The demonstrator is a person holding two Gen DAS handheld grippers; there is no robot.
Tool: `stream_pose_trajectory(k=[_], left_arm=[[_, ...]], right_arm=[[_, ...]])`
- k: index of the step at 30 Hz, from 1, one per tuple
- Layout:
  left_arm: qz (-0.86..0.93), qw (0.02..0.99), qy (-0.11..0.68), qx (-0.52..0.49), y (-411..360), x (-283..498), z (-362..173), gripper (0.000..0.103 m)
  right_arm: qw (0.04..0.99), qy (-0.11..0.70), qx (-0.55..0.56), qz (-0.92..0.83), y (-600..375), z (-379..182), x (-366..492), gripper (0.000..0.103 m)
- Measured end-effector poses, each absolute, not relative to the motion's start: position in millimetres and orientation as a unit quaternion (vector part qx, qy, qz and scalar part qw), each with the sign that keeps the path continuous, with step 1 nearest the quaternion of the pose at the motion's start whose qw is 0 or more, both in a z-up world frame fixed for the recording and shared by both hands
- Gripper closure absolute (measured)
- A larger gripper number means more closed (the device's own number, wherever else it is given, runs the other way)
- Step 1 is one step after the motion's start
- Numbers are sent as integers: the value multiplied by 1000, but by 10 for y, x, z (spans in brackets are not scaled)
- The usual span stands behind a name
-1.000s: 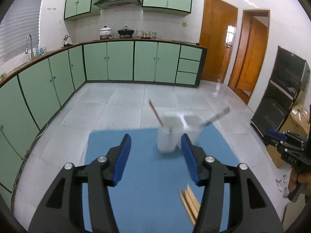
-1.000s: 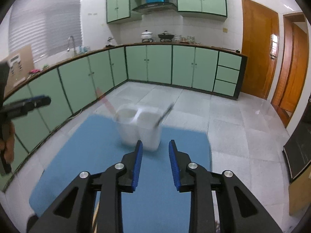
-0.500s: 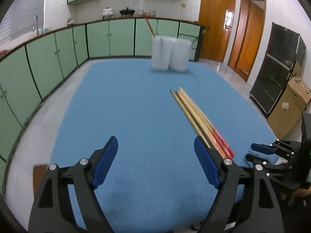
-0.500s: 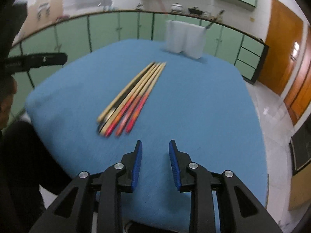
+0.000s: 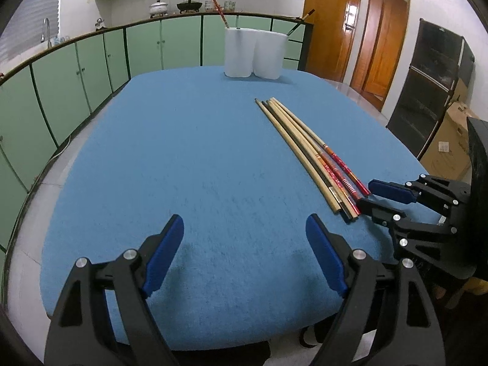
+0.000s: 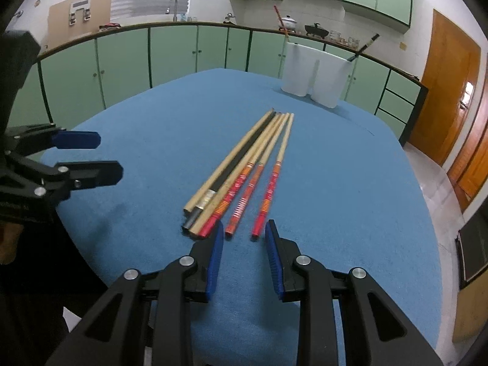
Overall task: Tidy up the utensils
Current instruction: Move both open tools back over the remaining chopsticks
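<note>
Jaws of the right gripper (image 6: 244, 256) are set narrowly apart and empty, just short of the chopsticks (image 6: 244, 177) lying mid-desk; the left gripper (image 5: 244, 253), just widened, holds nothing. One red stick should be straddled alone, then carried to the white holder (image 6: 315, 74) at the blue desk (image 6: 335, 183) far edge.

the white holder (image 5: 255, 53) hides the lower ends of the red chopstick (image 5: 218, 9) and the dark one (image 5: 300, 21) standing in it. the table's (image 5: 183, 158) near edge is covered by the left gripper (image 5: 245, 231). the right gripper's (image 6: 244, 241) body is cut off by the bottom edge.
</note>
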State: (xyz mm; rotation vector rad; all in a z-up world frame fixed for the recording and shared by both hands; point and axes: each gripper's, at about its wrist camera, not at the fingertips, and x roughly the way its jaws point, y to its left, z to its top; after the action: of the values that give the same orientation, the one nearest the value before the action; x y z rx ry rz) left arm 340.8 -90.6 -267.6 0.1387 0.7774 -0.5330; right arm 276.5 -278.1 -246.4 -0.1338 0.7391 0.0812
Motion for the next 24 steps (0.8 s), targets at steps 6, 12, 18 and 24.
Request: stream_pose_trajectory(k=[6,12,18,24], left_arm=[[-267,883,378,78,-1018,3365,-2749,23],[-273,877,384,90,-1172,3331,-2834,23],[-275,878,378,104,-1365,3339,-2867,20],[-275,879,372,113,-1522,3346,-2884,18]], right_arm=[[932,359,-49,27,-2886,-2483,2823,74],[933,353,-49,44,-2936,-2416,2740,67],[932,358,-43,24,-3084,-2494,2721,65],[934,354,-43,26,-3052,-2495,2758,65]])
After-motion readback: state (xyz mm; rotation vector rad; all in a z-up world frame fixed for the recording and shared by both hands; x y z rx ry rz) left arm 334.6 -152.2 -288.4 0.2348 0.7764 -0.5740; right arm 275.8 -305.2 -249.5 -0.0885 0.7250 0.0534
